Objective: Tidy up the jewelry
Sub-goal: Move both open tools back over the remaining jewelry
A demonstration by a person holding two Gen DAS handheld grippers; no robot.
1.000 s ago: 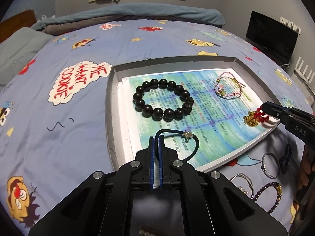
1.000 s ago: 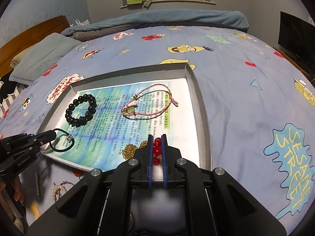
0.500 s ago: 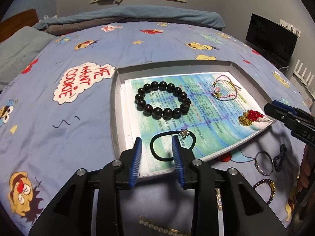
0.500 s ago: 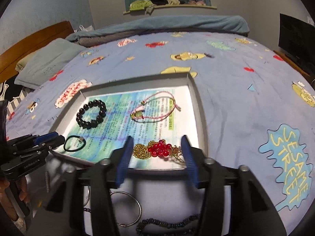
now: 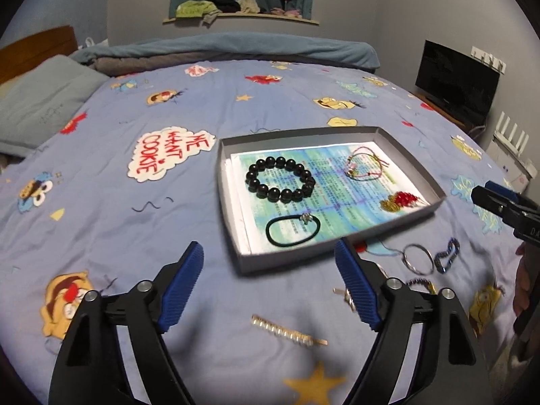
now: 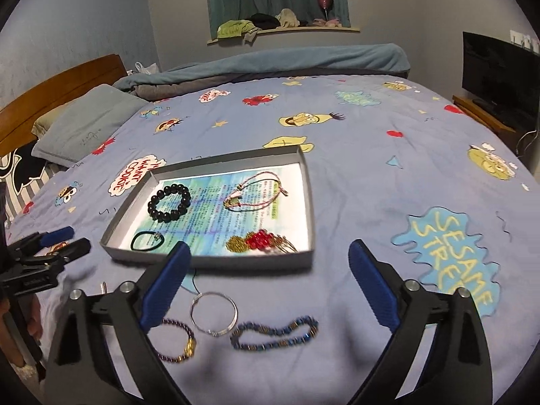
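Jewelry tray (image 5: 233, 202), shallow grey cardboard, holds the glossy black bead bracelet (image 5: 281, 184) and elastic hair tie (image 5: 293, 230) at its left end. Left gripper (image 5: 268, 287) and right gripper (image 6: 266, 287) spread wide, empty, just short of the tray. Thin silver bangle (image 6: 214, 316) lies on the bedspread near the tray's front wall.

Left tool (image 5: 269, 278) hides part of beaded bracelet (image 5: 420, 283).

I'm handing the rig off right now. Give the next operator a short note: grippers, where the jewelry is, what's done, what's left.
Left gripper open, empty. Right gripper open, empty.
In the gray tray: black bead bracelet, pink cord bracelet, red-and-gold piece, black hair tie.
Left on the bedspread: silver bangle, blue bead bracelet, purple bead bracelet, pearl hair clip.
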